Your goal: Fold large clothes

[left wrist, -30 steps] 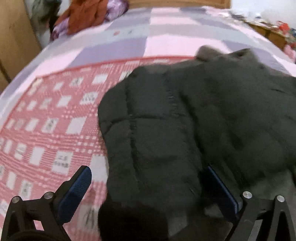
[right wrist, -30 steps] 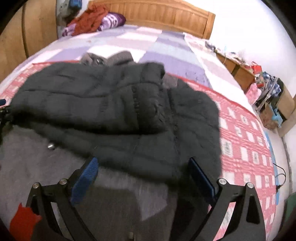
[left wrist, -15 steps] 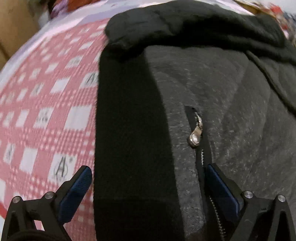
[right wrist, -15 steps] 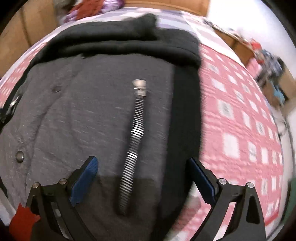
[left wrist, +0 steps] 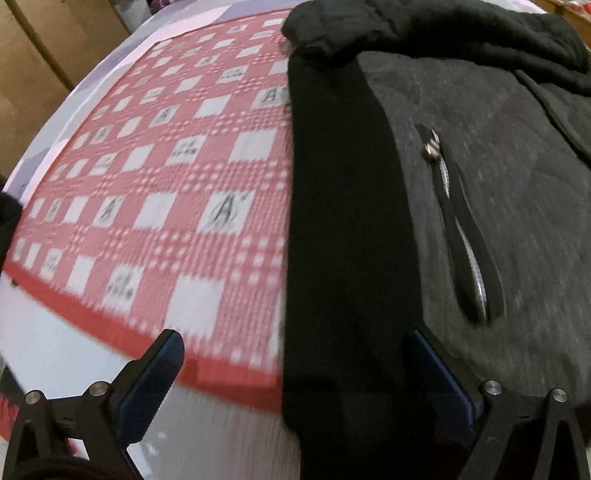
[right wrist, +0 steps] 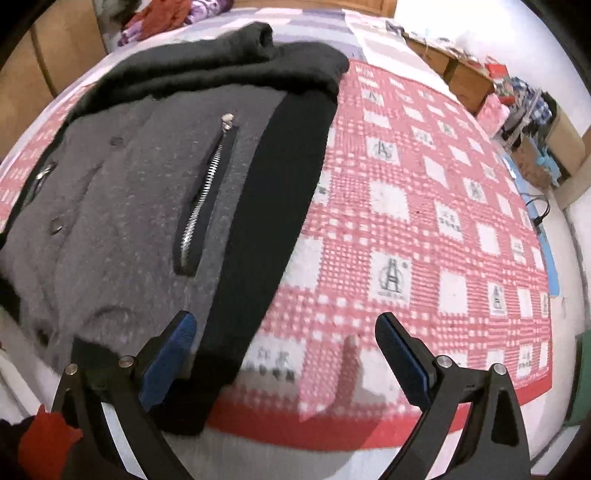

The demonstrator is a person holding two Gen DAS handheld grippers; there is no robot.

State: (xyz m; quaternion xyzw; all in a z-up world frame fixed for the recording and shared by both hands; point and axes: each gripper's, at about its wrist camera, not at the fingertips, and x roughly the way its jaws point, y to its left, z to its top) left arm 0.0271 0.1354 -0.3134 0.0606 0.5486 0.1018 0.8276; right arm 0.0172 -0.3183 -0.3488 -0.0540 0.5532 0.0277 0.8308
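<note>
- A big grey fuzzy jacket [right wrist: 122, 206] with a black knit band [right wrist: 273, 206] along its edge lies flat on a red and white checked blanket [right wrist: 424, 229] on a bed.
- The jacket's black puffy sleeves [right wrist: 221, 62] are folded across the far part of it.
- A silver pocket zipper [right wrist: 207, 192] in a black strip runs down the grey front near the band. In the left wrist view another silver pocket zipper [left wrist: 448, 192] with a small metal pull shows on the other side.
- Small round metal snaps [right wrist: 56, 224] sit on the grey cloth.
- The white squares on the blanket have little grey marks. Some look like a big letter "A" [left wrist: 225, 208], and others hold tiny writing too blurry to read.
- The left gripper [left wrist: 295, 373] has its blue-padded fingers [left wrist: 155, 384] spread wide apart. The black band lies between them, but they pinch nothing.
- The right gripper [right wrist: 284, 354] is spread wide too. Its left blue finger [right wrist: 166, 365] is over the jacket's edge and its right one is over the blanket. It grips nothing.
- A pile of red and purple clothes [right wrist: 170, 18] lies far away at the head of the bed.
- Brown cardboard boxes [right wrist: 469, 81] and other things stand by the white wall.
</note>
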